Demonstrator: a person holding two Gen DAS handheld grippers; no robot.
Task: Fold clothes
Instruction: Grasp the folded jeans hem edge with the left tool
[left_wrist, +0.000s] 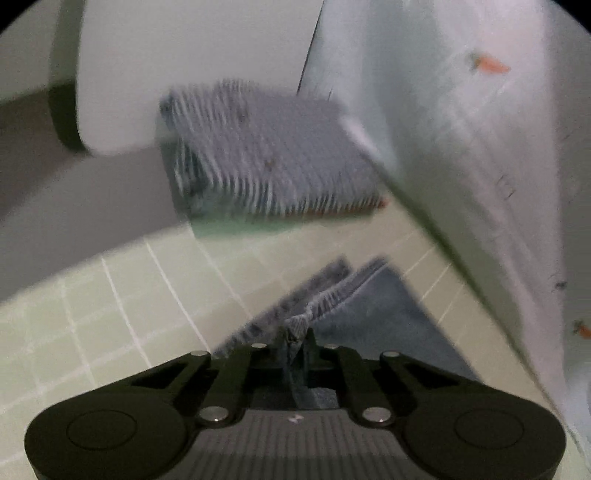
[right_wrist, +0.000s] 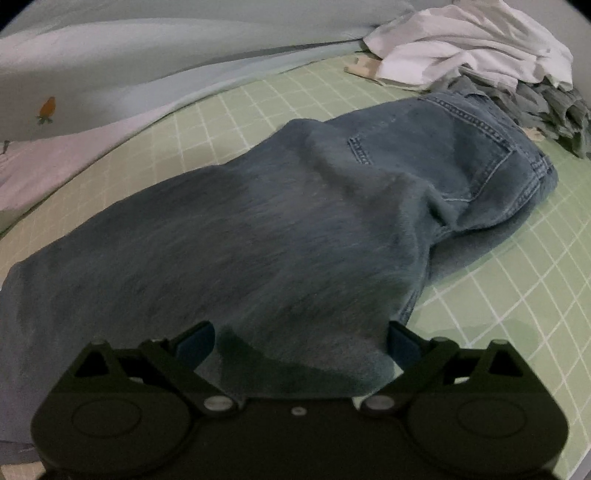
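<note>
Left wrist view first: my left gripper (left_wrist: 297, 345) is pinched tight on a bunched fold of the jeans (left_wrist: 373, 306), with denim squeezed between the jaws and running back toward the camera. From the pinch the cloth fans out toward 1 o'clock over the green grid mat (left_wrist: 122, 295). At 12 o'clock, well apart, sits a striped folded stack (left_wrist: 266, 158), blurred. A pale carrot-print sheet (left_wrist: 480, 147) fills the side from 1 to 4 o'clock.

In the right wrist view, my right gripper (right_wrist: 301, 345) is spread wide, and the jeans (right_wrist: 258, 229) lie between and over its fingers (right_wrist: 400, 339), stretching away to 1 o'clock, where the waistband and pocket stitching show. Beyond them at 1 o'clock is a heap of white and grey clothes (right_wrist: 480, 48), touching the jeans' far end.
</note>
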